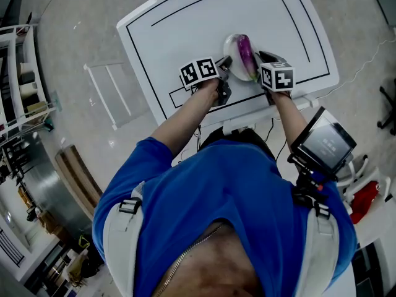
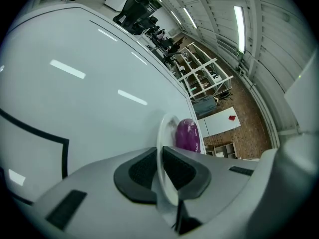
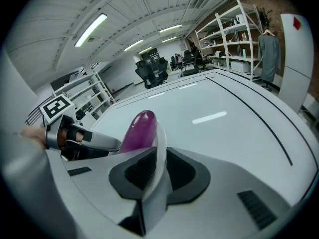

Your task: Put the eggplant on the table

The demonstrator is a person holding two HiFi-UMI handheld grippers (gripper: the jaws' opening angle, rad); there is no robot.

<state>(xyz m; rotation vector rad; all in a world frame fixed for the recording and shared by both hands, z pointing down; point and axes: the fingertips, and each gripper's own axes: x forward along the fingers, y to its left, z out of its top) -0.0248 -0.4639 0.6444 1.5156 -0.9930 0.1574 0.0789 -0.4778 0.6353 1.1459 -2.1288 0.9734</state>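
Two grips share one plate (image 1: 229, 47): my left gripper (image 2: 160, 158) and right gripper (image 3: 160, 166) each have fingers clenched on opposite rims, with the eggplant (image 1: 245, 53) lying inside it over the counter (image 1: 185, 30). I judge the tip-out comes next: keep both sides level, bring it low, then tilt slowly so the eggplant slides out without rolling away.

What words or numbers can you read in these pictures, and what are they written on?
No words or numbers can be read anywhere.
Left cube and right cube: black-and-white square patterns only, no letters.
Screen: faint lines, too blurred to read.
White panel: a red diamond, no writing.
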